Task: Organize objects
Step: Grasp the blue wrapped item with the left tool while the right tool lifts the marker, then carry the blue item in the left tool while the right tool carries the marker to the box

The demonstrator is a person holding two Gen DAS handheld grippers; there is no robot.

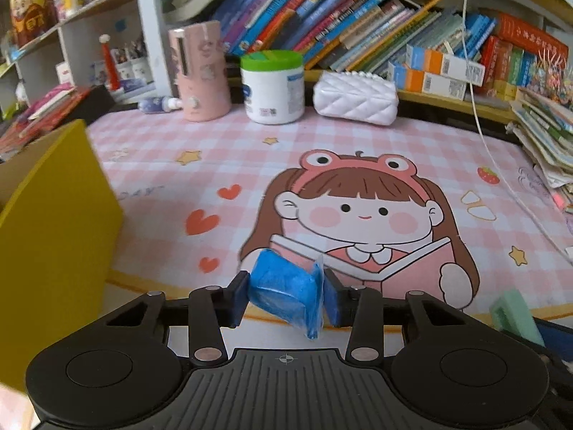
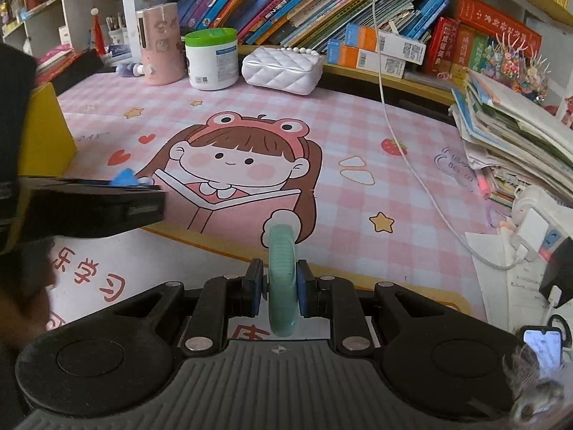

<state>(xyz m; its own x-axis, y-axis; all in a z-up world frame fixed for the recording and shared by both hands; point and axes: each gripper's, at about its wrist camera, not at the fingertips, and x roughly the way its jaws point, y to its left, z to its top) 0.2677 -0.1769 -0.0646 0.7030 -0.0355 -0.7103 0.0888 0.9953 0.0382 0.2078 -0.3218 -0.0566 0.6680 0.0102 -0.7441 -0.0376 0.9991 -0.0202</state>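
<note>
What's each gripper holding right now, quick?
Left gripper: closed on a blue wrapped packet.
Right gripper: closed on a mint-green ring, held edge-on.

Low, shelfward views sharing desk mat [image 1: 215, 150]

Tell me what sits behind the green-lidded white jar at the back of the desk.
Behind the white jar a row of leaning books fills a shelf. The jar covers the lower ends of the books directly behind it, so what lies there cannot be seen.
</note>
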